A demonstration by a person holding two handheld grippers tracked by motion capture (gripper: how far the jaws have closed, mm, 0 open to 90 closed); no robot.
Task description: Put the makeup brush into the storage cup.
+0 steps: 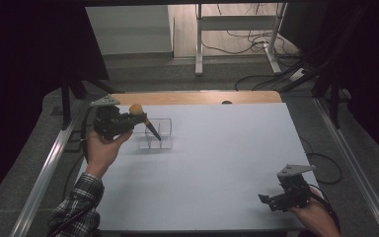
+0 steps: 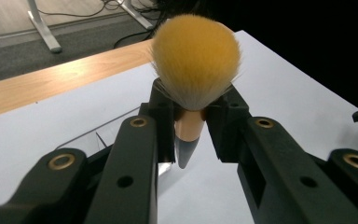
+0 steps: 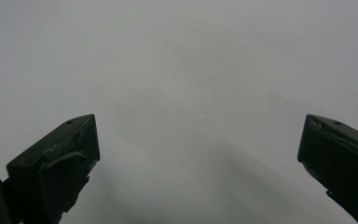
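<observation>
A makeup brush point(image 2: 195, 65) with a round orange tuft and a peach-and-grey handle stands upright between the jaws of my left gripper point(image 2: 191, 123), which is shut on its handle. From above, the brush point(image 1: 143, 118) tilts with its dark handle tip down into a clear plastic organiser point(image 1: 160, 134) with several compartments, and the left gripper point(image 1: 128, 120) sits at the organiser's left side. My right gripper point(image 1: 265, 199) rests low at the table's near right, its jaws wide apart; the right gripper point(image 3: 198, 154) faces bare white table with nothing between its fingers.
The white table top point(image 1: 227, 163) has a wooden strip point(image 1: 197, 97) along its far edge. Metal rails point(image 1: 49, 163) run along both sides. Desk legs and cables point(image 1: 256, 44) lie on the floor beyond.
</observation>
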